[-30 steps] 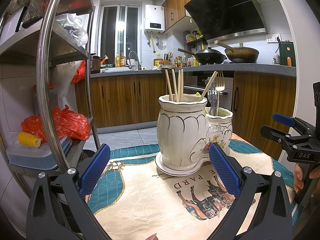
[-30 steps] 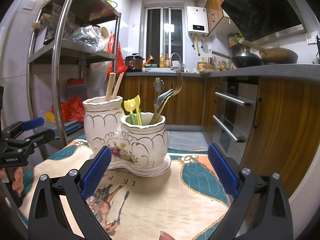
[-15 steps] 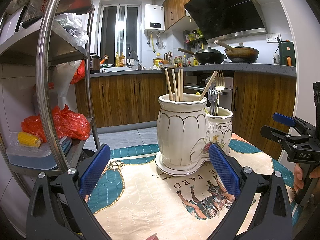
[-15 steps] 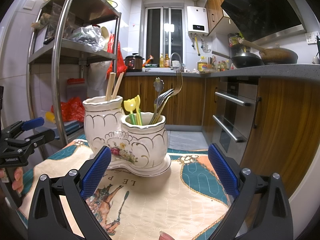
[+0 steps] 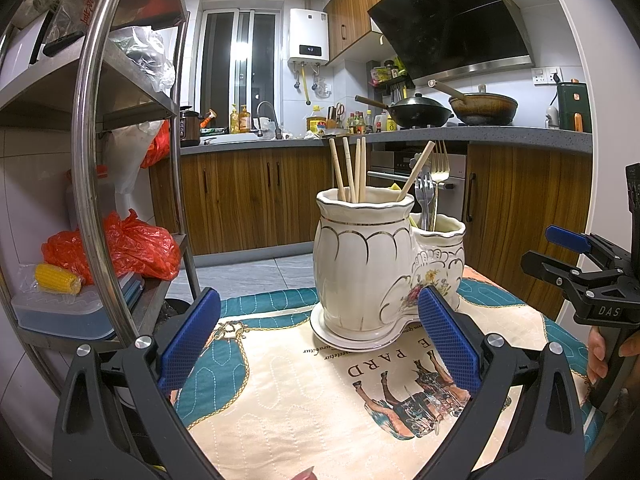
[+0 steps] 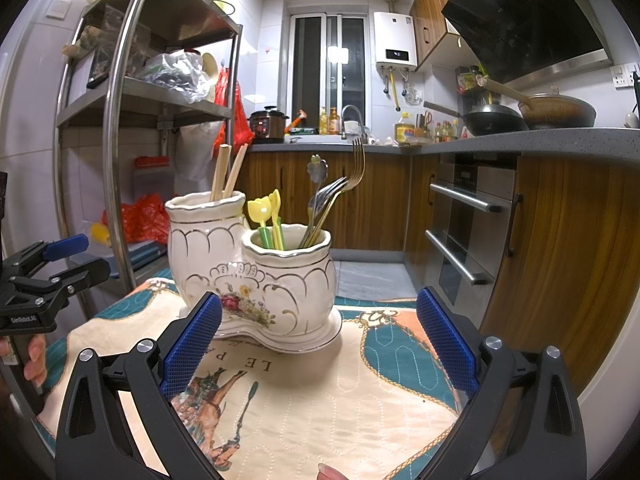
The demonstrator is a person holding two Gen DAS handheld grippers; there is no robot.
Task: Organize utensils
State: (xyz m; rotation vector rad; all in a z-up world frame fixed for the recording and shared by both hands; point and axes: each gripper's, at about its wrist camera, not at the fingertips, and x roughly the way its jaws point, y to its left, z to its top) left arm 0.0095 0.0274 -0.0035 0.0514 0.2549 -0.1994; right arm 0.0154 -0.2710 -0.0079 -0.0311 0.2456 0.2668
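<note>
A white two-cup ceramic holder (image 5: 372,268) stands on the printed table mat (image 5: 320,392); it also shows in the right wrist view (image 6: 256,276). Its tall cup holds wooden chopsticks (image 5: 352,170). Its low cup holds metal forks (image 6: 340,196), a spoon and yellow-green plastic forks (image 6: 268,220). My left gripper (image 5: 320,340) is open and empty, near side of the holder. My right gripper (image 6: 316,340) is open and empty, facing the holder from the other side. Each gripper appears at the edge of the other's view.
A steel shelf rack (image 5: 92,184) with a red bag and a box stands left of the table. Wooden cabinets and an oven (image 6: 464,224) line the far wall. The mat (image 6: 320,392) covers the table between the grippers.
</note>
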